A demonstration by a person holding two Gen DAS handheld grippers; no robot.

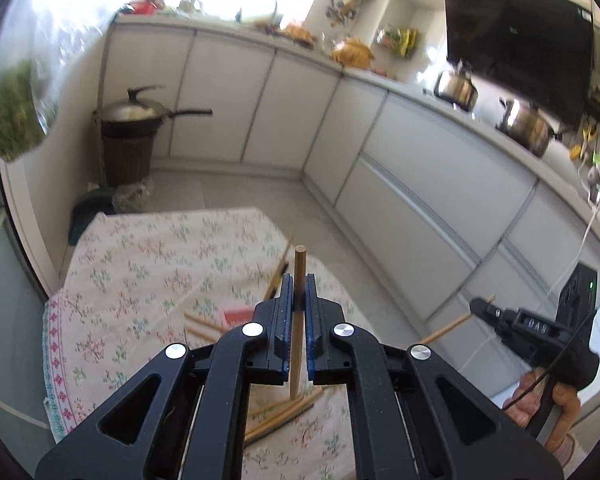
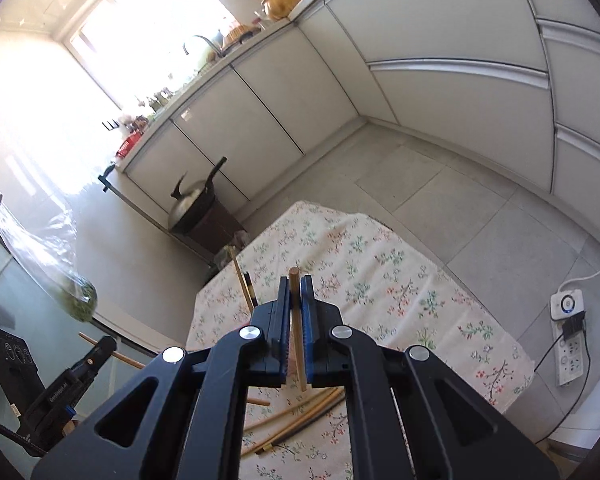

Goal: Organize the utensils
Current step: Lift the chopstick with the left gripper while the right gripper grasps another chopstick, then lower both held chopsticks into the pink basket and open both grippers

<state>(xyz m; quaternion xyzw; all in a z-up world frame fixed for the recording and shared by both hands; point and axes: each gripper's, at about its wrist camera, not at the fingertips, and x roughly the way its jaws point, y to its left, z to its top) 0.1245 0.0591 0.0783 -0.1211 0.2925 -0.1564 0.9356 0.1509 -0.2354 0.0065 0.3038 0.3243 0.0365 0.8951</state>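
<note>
My left tool (image 1: pixel 299 292) and right tool (image 2: pixel 296 296) each clamp one chopstick (image 1: pixel 299 320) above the surface (image 2: pixel 380 280), frame centre.

chopstick (image 1: pixel 299 320): pale wood, smooth, matt
left gripper (image 1: pixel 299 300): matt black plastic, blue ribbed pads, shiny metal pins
tablecloth (image 1: pixel 148 264): floral printed cloth, soft, matt
cabinets (image 1: pixel 292 112): glossy white panels
pots (image 1: pixel 526 124): polished metal

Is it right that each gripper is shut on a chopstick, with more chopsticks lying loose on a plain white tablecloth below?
Not quite. The tablecloth is floral, not plain white, as the right wrist view shows. The rest holds: left gripper and right gripper each clamp a chopstick, with loose chopsticks below.
</note>
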